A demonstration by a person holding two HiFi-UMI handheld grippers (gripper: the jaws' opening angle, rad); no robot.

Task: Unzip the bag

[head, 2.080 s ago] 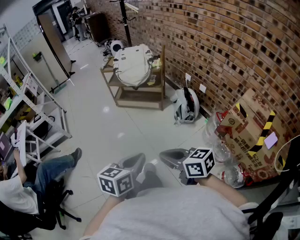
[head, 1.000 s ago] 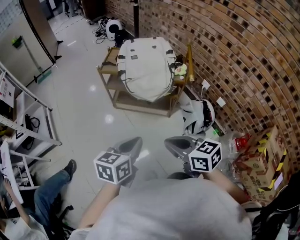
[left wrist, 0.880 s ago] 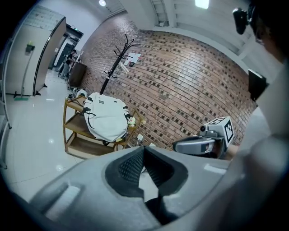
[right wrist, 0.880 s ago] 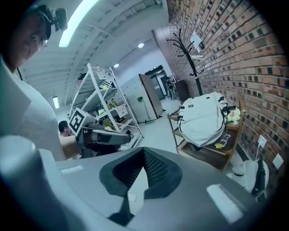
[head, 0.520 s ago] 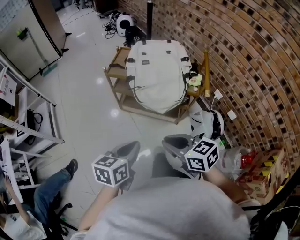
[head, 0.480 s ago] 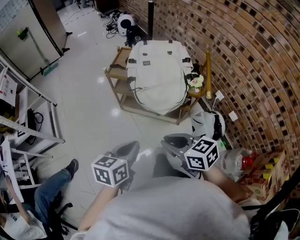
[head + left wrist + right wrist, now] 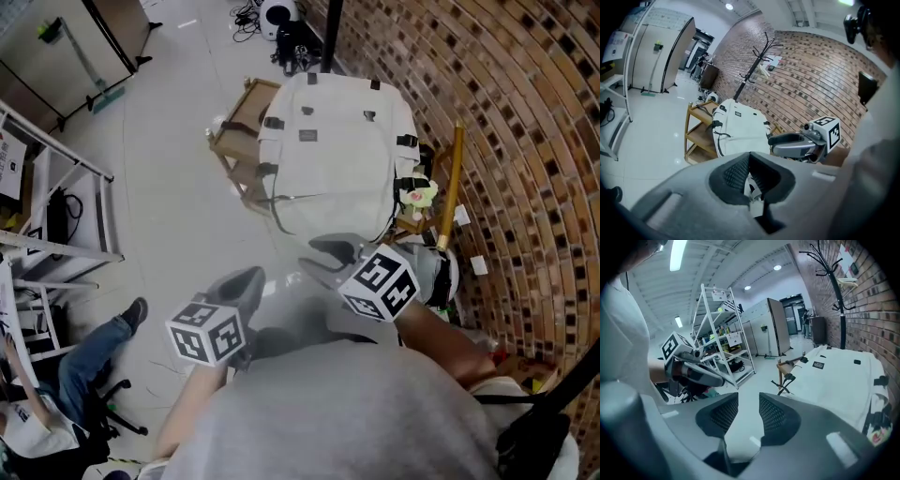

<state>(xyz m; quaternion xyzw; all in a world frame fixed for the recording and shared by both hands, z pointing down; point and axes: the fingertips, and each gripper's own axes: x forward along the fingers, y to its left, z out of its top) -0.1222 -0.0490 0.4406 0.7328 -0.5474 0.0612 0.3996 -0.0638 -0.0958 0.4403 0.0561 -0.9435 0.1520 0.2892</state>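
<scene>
**Upper centre of head view:** bag (image 7: 333,155), white, lying flat on top of a wooden shelf (image 7: 230,131), its right side close against the brick wall (image 7: 525,112). Appears fully zipped, though no slider or pull to be made out from this far off.

**Judged stage:** approach only. Nothing of the unzipping done, and neither tool touching the bag.

**Lower left:** left tool (image 7: 242,281), clenched, nothing between the jaws; likewise in its own view (image 7: 749,165).

**Lower centre:** right tool (image 7: 326,261), jaws opening, only air and floor showing between them (image 7: 748,411). Nearer the bag's lower edge than the left tool, yet apart from it.

**Left to do:** reach the bag, find the pull, steady the fabric, draw the zip along its track.

**Room for moving:**
- Open floor (image 7: 169,197) left of the shelf and between shelf and tools, hence free approach from the near and left sides.
- Tight on the right: wall, a wooden post (image 7: 452,178) and a small toy (image 7: 418,198) just beside the bag.
- Coat stand (image 7: 330,33) behind the far edge.
- Metal rack (image 7: 66,247) and a seated person (image 7: 84,361) at far left, well apart.
</scene>
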